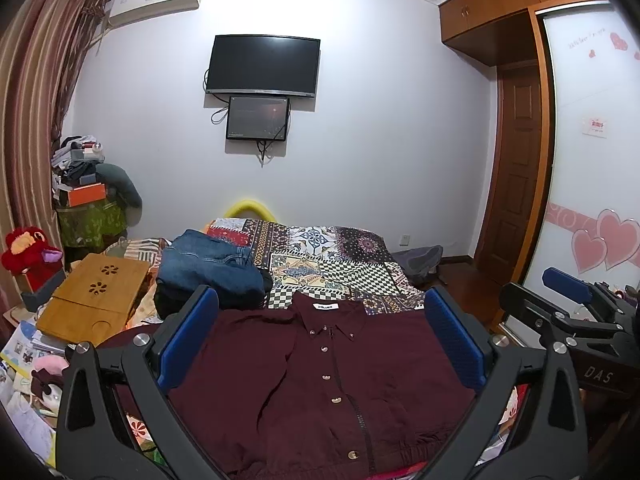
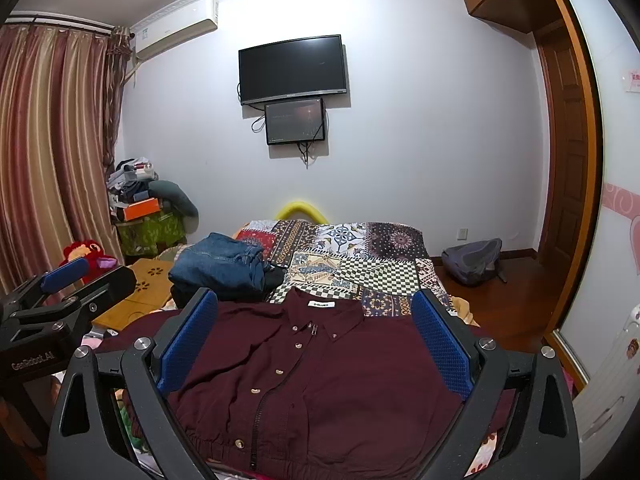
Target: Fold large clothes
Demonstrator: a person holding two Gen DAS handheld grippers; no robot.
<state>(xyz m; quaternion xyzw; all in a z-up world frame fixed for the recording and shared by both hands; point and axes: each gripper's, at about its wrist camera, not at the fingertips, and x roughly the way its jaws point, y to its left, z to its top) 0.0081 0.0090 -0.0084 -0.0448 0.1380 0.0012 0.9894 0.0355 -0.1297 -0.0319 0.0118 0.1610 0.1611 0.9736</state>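
Note:
A dark maroon jacket (image 1: 320, 380) with a zip and snap buttons lies flat, front up, collar away from me, on the patchwork bedspread (image 1: 320, 256). It also shows in the right wrist view (image 2: 320, 380). My left gripper (image 1: 320, 332) is open and empty, held above the jacket. My right gripper (image 2: 314, 328) is open and empty, also above the jacket. The right gripper shows at the right edge of the left wrist view (image 1: 568, 300); the left gripper shows at the left edge of the right wrist view (image 2: 68, 276).
Folded blue jeans (image 1: 208, 264) lie on dark clothes at the bed's left. A wooden lap table (image 1: 96, 300) and clutter sit further left. A grey backpack (image 2: 472, 260) lies on the floor at the right, near a wardrobe (image 1: 592, 160).

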